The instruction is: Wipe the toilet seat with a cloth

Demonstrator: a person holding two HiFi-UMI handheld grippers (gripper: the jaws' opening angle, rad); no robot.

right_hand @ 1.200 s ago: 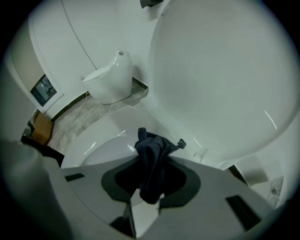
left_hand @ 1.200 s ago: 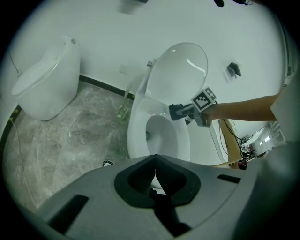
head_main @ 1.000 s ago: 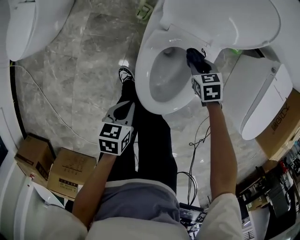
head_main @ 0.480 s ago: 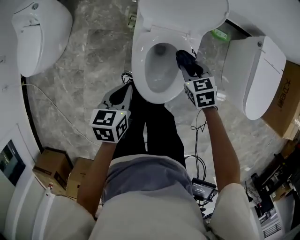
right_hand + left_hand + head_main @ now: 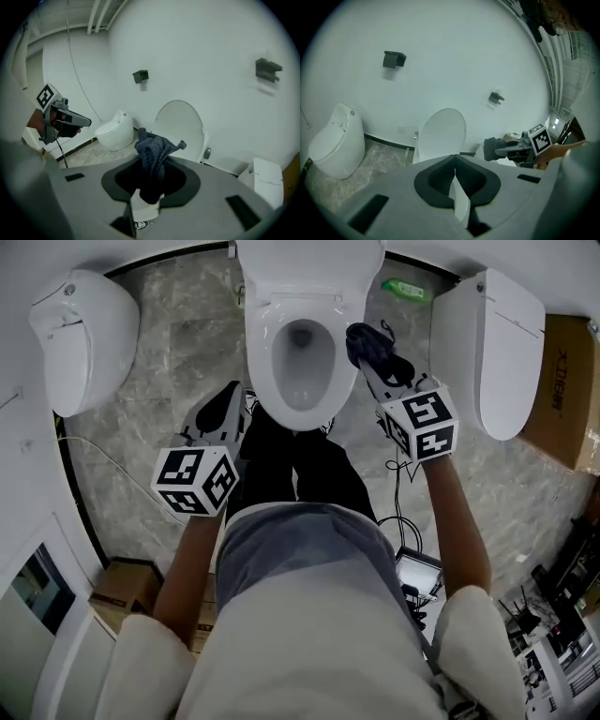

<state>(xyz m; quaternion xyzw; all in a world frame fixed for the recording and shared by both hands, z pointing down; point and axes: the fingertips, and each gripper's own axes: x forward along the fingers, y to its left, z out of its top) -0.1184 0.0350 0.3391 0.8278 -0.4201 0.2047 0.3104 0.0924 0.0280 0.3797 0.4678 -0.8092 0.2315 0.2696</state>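
Note:
The white toilet has its lid [image 5: 309, 263] raised and its seat [image 5: 260, 362] down around the bowl. My right gripper [image 5: 372, 362] hangs to the right of the seat, clear of it, shut on a dark blue cloth [image 5: 373, 345]. In the right gripper view the bunched cloth [image 5: 152, 157] sticks up from between the jaws of the right gripper [image 5: 149, 187], with the lid [image 5: 180, 124] behind. My left gripper [image 5: 225, 411] hovers at the seat's left, shut and empty. In the left gripper view the left gripper [image 5: 454, 172] has its jaws together.
Another white toilet [image 5: 84, 338] stands at the left, and a third [image 5: 497, 348] at the right. Cardboard boxes [image 5: 122, 592] lie lower left, one more box [image 5: 567, 381] far right. Cables [image 5: 403, 493] and a black device [image 5: 417, 573] lie on the marble floor. A green bottle [image 5: 405, 287] stands by the wall.
Both grippers have risen. The right one has lifted the cloth off the seat's right rim and now hangs beside the toilet. The toilet looks smaller and farther below.

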